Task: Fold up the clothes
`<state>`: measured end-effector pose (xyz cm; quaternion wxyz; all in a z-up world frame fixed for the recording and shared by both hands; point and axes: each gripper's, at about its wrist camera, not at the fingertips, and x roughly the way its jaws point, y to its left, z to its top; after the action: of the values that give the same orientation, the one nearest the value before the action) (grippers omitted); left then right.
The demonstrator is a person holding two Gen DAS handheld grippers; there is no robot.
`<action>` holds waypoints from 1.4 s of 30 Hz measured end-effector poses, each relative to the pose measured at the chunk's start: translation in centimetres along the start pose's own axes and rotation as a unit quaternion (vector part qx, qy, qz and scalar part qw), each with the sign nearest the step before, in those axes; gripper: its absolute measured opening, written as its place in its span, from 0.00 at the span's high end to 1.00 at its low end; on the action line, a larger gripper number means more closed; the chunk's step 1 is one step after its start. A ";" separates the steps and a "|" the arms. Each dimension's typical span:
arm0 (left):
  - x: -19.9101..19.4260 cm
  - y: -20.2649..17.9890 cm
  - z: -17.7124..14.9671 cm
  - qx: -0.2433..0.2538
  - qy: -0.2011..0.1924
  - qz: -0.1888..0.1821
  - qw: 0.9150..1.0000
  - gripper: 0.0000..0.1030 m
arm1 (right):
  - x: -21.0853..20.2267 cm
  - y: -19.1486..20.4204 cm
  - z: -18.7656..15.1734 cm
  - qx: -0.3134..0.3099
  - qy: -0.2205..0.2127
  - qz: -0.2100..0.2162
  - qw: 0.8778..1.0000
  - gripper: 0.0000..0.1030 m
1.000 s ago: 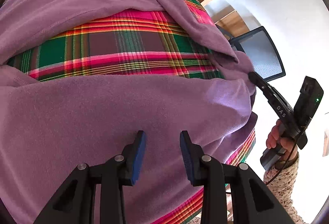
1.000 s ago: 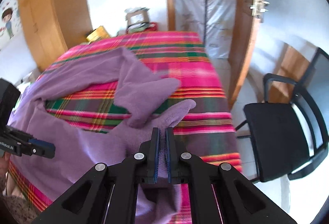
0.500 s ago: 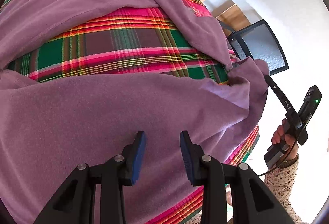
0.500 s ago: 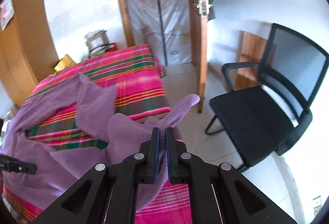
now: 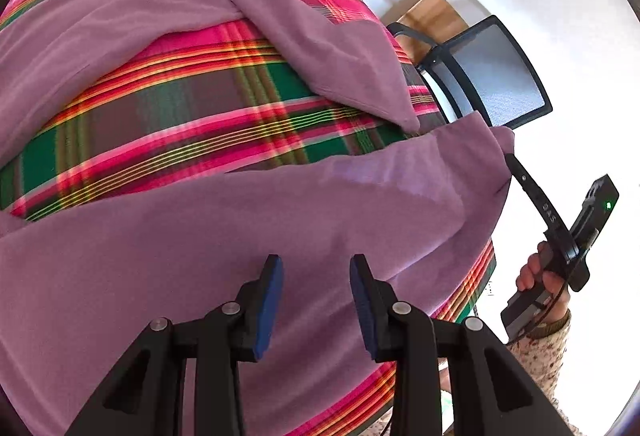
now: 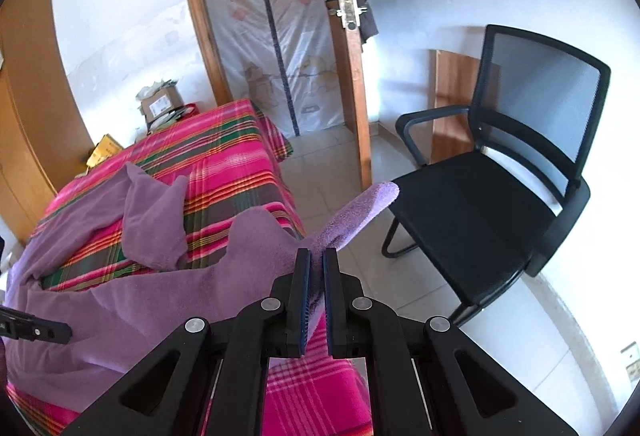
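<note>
Two grippers work a purple garment [image 5: 200,228] spread on a plaid blanket [image 5: 180,116]. Nearest, the left gripper [image 5: 316,300] hovers over the cloth, jaws apart and empty. The right gripper [image 6: 316,276] is pinched tight on the garment's edge, lifting it beyond the blanket's side. Farther off stands a black chair [image 6: 500,204].

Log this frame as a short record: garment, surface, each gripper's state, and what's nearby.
garment: purple fleece garment, spread unfolded, one corner lifted past the bed's edge
surface: bed with pink and green plaid cover
left gripper: open, above the garment, nothing between its pads
right gripper: shut on the garment's corner
nearby: black mesh office chair, wooden door
fold: none finished yet
</note>
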<state>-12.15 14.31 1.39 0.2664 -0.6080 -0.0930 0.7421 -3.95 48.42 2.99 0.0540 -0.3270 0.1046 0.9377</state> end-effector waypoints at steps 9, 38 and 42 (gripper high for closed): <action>1.9 -2.1 2.0 0.029 0.007 0.005 1.000 0.66 | -1.6 -0.9 -0.6 0.014 -0.022 -0.016 1.000 0.94; 5.2 -5.5 5.1 0.039 0.022 0.005 0.999 0.66 | 0.6 -4.6 -4.2 0.107 0.028 -0.056 0.992 0.88; 5.3 -5.7 4.9 0.042 0.023 0.004 0.999 0.66 | -0.3 -5.8 -3.6 0.126 0.022 -0.079 0.989 0.87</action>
<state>-15.82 22.73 0.71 0.2905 -0.6138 -0.0533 0.7322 -0.57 53.19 -0.57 0.1667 -0.3453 0.1966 0.9024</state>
